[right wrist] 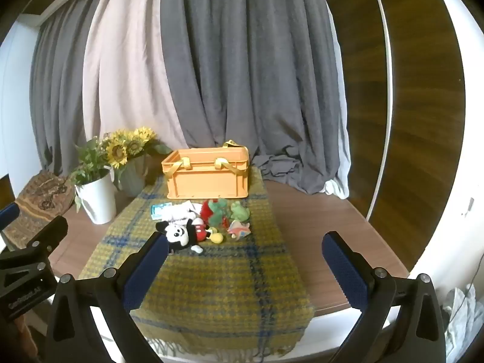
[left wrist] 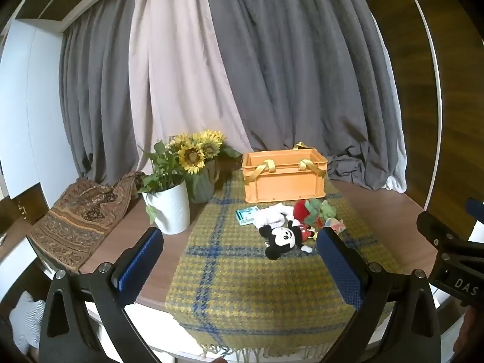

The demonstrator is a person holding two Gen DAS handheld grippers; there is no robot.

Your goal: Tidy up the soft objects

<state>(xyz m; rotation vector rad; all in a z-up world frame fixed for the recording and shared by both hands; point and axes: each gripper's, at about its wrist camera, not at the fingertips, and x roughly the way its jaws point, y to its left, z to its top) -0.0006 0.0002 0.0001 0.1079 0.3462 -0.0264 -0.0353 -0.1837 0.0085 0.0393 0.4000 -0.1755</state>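
So nothing is packed yet, as far as these views show: the orange plastic crate with yellow strap handles (right wrist: 208, 174) stands at the far end of the yellow-and-blue checked woven blanket (right wrist: 217, 287), and whatever its inside holds is hidden behind its wall. All the soft things lie in a loose cluster just in front of it, on the blanket. Nearest is the black, white and red plush mouse doll (right wrist: 184, 234), on its back, fuzzy and floppy; behind it sits a white folded cloth bundle (right wrist: 184, 211), touching a small teal-and-white packet (right wrist: 160, 210). To the right, a red plush with green leafy top (right wrist: 213, 211), a green plush frog (right wrist: 240, 211), a small yellow plush piece (right wrist: 216, 237) and a pale pink patterned fabric toy (right wrist: 239, 230) crowd together. The left tool (left wrist: 239, 269) hangs over the near end of the blanket, jaws spread to their widest, blue textured pads bare, gripping nothing. The right tool (right wrist: 245, 267) matches it: fully spread, nothing between the pads, aimed towards the same pile. By my reading, every piece is left to lift, and the squashy plush should give under the pads. Off to the left on the brown wooden desk (right wrist: 317, 227) stand a white ribbed pot of leafy greens (right wrist: 98, 201) and a grey-green vase of sunflowers (right wrist: 133, 178), with grey and pale pink curtains (right wrist: 211, 60) draped behind.
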